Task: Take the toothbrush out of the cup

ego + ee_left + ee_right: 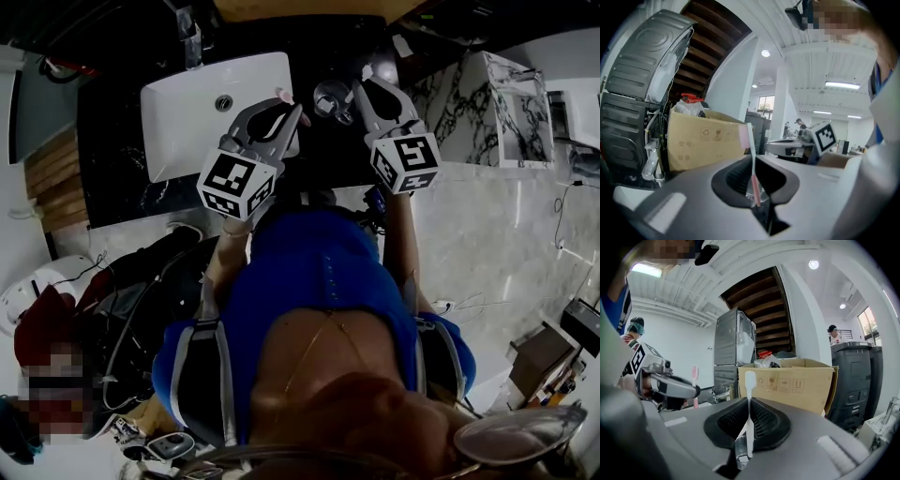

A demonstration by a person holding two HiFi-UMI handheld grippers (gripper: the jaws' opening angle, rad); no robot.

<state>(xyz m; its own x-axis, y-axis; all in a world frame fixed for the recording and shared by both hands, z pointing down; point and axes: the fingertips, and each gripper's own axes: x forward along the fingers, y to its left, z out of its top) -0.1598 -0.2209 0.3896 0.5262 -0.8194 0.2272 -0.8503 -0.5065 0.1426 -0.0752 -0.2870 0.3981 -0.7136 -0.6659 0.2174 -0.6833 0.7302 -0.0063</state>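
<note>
Holding both brushes aloft: my left gripper (757,206) has its jaws clenched on the slim pink toothbrush (751,154), and my right gripper (745,453) on the white toothbrush (749,399). The clear glass cup (331,97) stands on the black bench (122,164) off the white sink's (192,108) right edge. Removal looks done.

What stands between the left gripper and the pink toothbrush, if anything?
Nothing visible stands between them. The left gripper is shut on the pink toothbrush, which stands upright between its jaws. In the head view, the brush is beside the cup, not in it.
</note>
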